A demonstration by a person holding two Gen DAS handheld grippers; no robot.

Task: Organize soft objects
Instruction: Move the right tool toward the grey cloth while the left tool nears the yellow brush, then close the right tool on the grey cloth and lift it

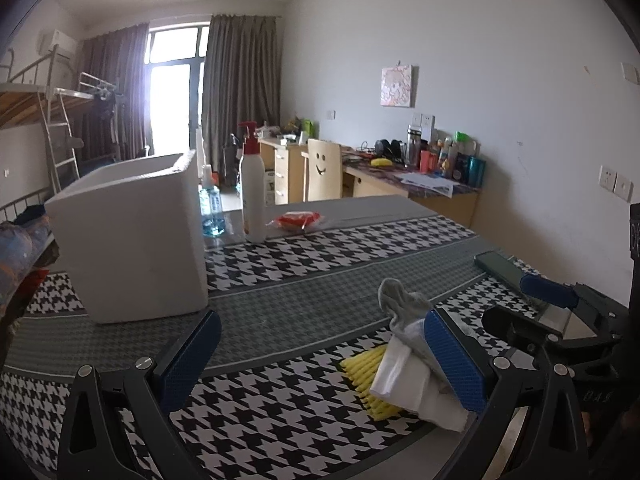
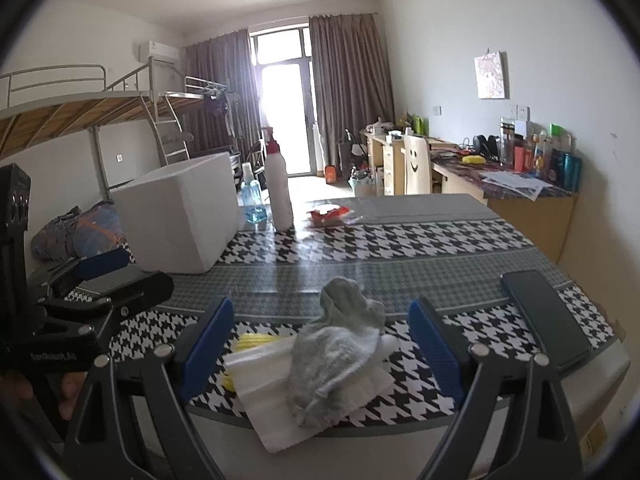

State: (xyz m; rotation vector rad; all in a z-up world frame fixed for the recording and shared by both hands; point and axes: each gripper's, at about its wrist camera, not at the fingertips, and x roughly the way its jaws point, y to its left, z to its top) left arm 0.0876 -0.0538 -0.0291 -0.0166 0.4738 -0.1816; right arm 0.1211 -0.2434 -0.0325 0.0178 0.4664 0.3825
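A small pile lies near the table's front edge: a grey sock (image 2: 340, 344) on a white tissue pack (image 2: 264, 396), with a yellow ridged sponge (image 2: 252, 340) under them. My right gripper (image 2: 322, 346) is open, and the pile shows between its blue pads. In the left wrist view the sock (image 1: 402, 306), tissue pack (image 1: 400, 376) and sponge (image 1: 366, 372) sit just inside the right finger of my open left gripper (image 1: 320, 360), which holds nothing. A white foam box (image 1: 132, 236) stands open-topped at the left, also seen from the right wrist as the foam box (image 2: 180, 216).
A black phone (image 2: 544, 316) lies at the right front of the houndstooth table (image 2: 400, 240). A white pump bottle (image 1: 252, 192), a blue bottle (image 1: 212, 208) and a red packet (image 1: 296, 220) stand at the back. The right gripper (image 1: 536, 308) shows at right. Desk, chair and bunk bed lie beyond.
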